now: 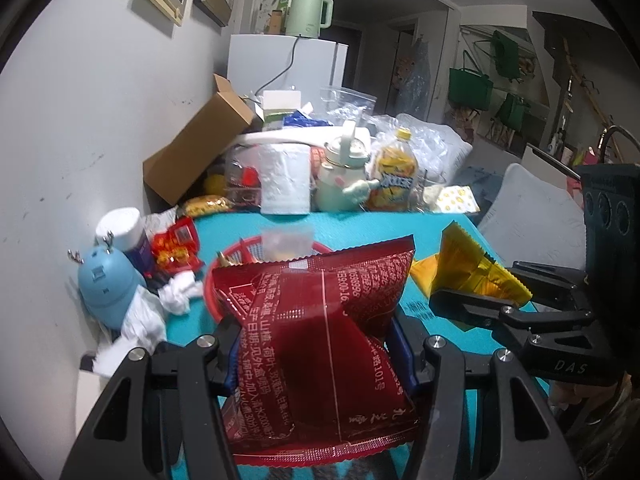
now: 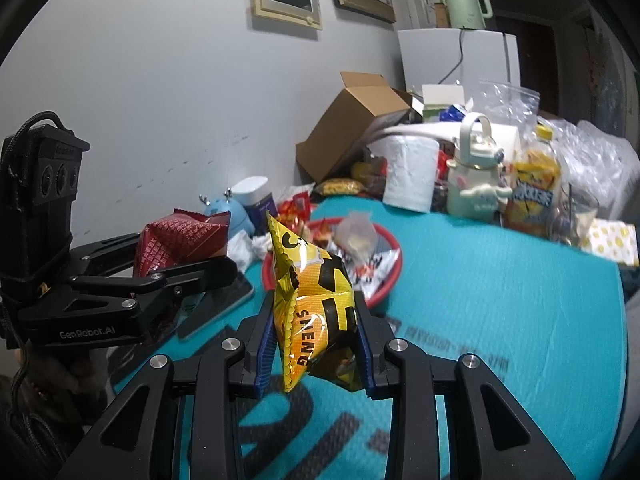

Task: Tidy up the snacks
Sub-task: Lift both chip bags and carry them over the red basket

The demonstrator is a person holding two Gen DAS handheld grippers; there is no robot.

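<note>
Through the left wrist camera we count one red snack packet (image 1: 320,344), clamped between the two blue-padded fingers of our left gripper (image 1: 316,340) and lifted clear of the teal table mat (image 1: 360,228). Just ahead of the fingertips sits one red basket (image 1: 212,292), partly hidden behind the packet, with a small clear pouch (image 1: 286,242) standing in it. To the right of the tool we see our right gripper (image 1: 472,296) holding one yellow snack packet (image 1: 472,268). Farther ahead the way is crowded: one roll of paper towel (image 1: 285,180), one pale green bottle (image 1: 340,176), one yellow juice bottle (image 1: 394,172) and one tilted cardboard box (image 1: 200,148); to the left stand one blue deer-horned gadget (image 1: 106,284) and crumpled tissue (image 1: 180,292). Through the right wrist camera we find the right gripper (image 2: 316,340) clenched on the single yellow snack packet (image 2: 316,300), which stands upright between the pads, above the mat (image 2: 500,300). The basket (image 2: 388,280) lies just beyond the fingertips, holding the pouch (image 2: 356,236) and other wrappers we cannot count. To the left of the tool, the left gripper (image 2: 208,268) grips the red packet (image 2: 180,240), with one tablet-like slab (image 2: 220,304) lying flat beneath it.
</note>
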